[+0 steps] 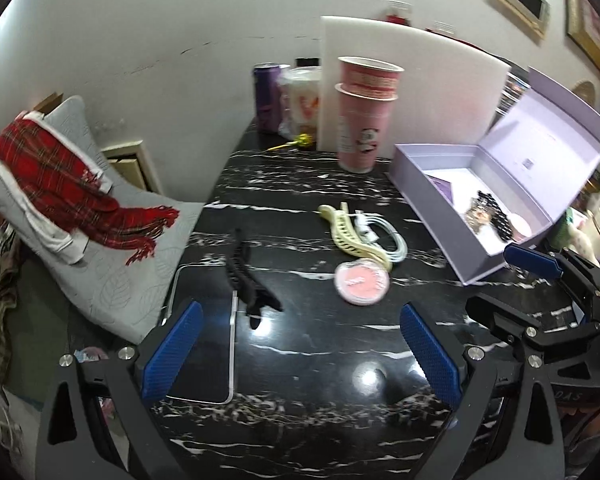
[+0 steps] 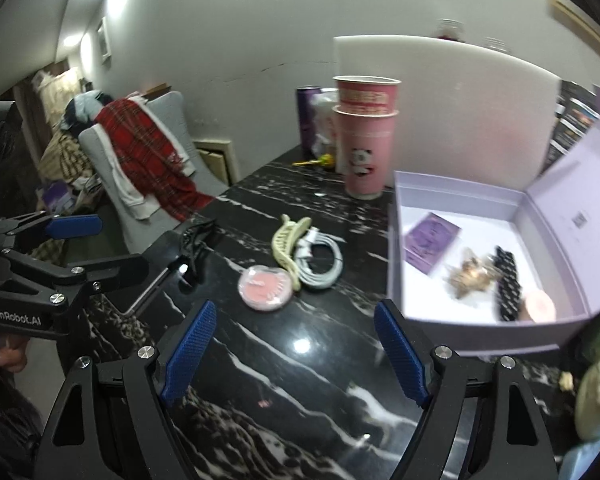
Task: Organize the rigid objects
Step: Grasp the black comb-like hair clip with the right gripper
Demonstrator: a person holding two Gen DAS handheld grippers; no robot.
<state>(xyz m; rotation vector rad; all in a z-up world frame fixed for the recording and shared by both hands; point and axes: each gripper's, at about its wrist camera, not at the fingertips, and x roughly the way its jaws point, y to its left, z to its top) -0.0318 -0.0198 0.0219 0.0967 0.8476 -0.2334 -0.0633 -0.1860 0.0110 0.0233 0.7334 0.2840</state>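
Observation:
On the black marble table lie a black hair clip, a cream hair claw, a coiled white cable and a round pink compact. An open lilac box at the right holds a black clip, a gold ornament and a purple card. My left gripper is open and empty, just in front of the black clip. My right gripper is open and empty, in front of the compact and next to the box; the claw and cable lie beyond.
Two stacked pink cups, a purple can and a white board stand at the back. A phone lies at the table's left edge. A chair with a red plaid scarf stands to the left.

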